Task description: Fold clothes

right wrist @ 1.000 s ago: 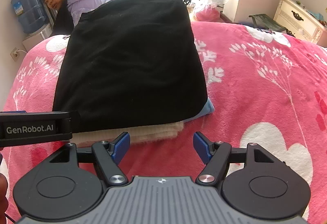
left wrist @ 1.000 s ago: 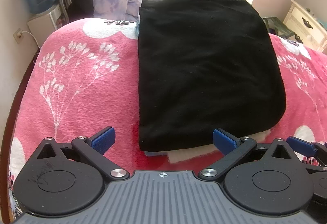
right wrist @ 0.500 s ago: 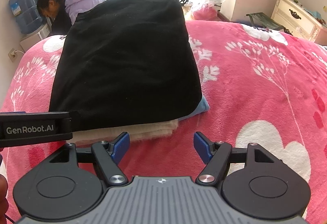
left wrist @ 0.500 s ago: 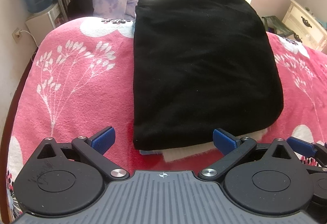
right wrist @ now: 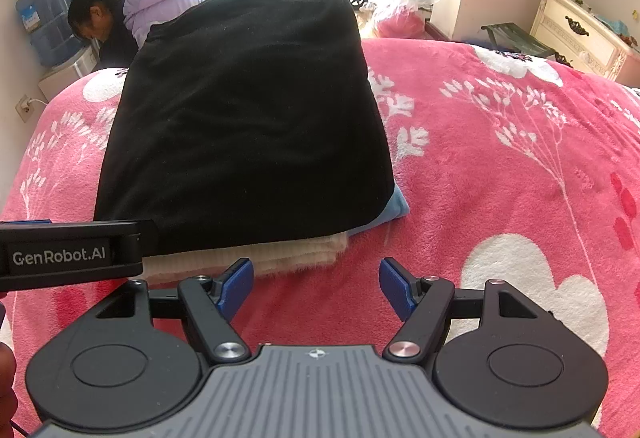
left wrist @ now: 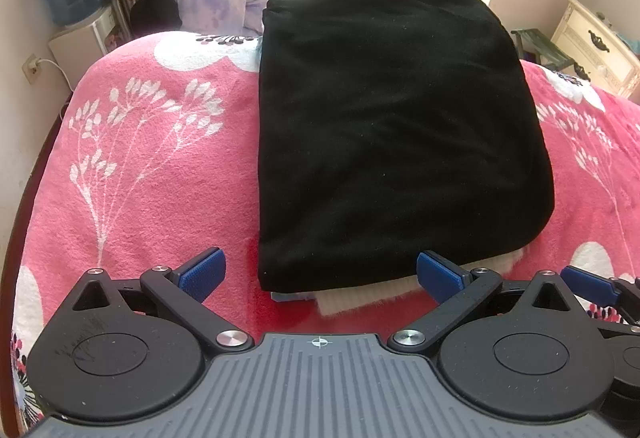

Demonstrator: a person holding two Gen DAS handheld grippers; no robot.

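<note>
On the pink blanket (left wrist: 152, 166) the black garment (left wrist: 384, 126) lies folded atop the stack — both the left gripper (left wrist: 320, 276) and right gripper (right wrist: 316, 284) have drawn back slightly, released and empty, so this fold looks finished.

Your left gripper (left wrist: 320, 274) stands spread wide, the folded stack's near edge (left wrist: 340, 278) just ahead between its fingers. To your left the pink blanket (left wrist: 152, 166) lies bare out to the bed's edge. Your right gripper (right wrist: 316, 284) faces open blanket; the stack's cream layer (right wrist: 288, 254) sits just beside its left finger. The other gripper's body (right wrist: 68, 254) blocks the left side.
</note>
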